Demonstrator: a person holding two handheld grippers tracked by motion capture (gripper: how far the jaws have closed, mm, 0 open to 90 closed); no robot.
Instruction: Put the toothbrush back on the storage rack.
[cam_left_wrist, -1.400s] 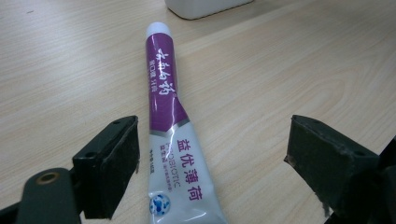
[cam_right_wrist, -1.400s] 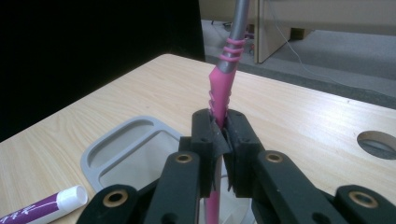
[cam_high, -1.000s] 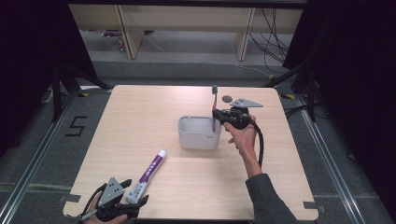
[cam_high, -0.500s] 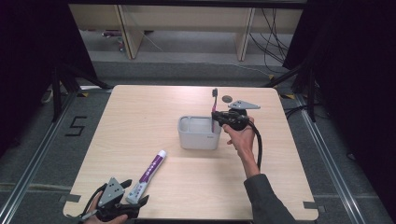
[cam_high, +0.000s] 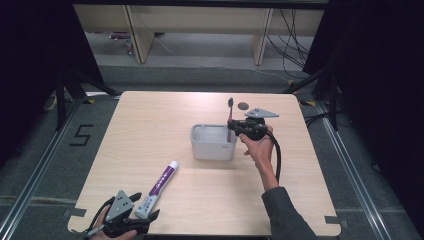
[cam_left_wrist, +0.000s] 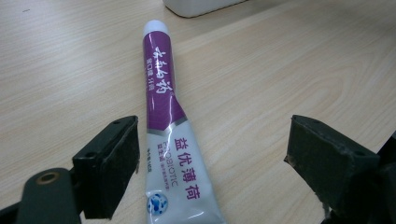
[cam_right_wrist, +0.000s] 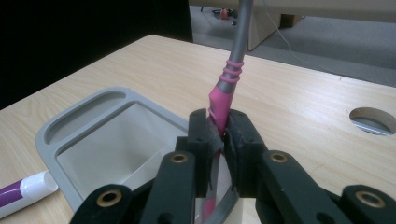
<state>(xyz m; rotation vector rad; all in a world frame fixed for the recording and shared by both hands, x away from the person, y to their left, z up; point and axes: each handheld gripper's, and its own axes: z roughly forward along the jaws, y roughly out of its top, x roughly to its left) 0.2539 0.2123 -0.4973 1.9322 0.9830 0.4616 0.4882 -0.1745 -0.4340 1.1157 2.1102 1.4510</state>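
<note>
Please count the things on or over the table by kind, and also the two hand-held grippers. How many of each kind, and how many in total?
Toothpaste tube: 1
Toothbrush: 1
Grey holder box: 1
Grippers: 2 (left gripper, right gripper)
Total: 5

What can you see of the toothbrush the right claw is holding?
The toothbrush has a grey stem with pink ribs and a pink grip section, plastic by the look. It stands nearly upright, head end up, over the right edge of the grey holder. The right claw is clamped on its pink part, pads pressing both sides. Its lower end drops behind the jaws toward the holder; whether it touches the bottom can't be told.
</note>
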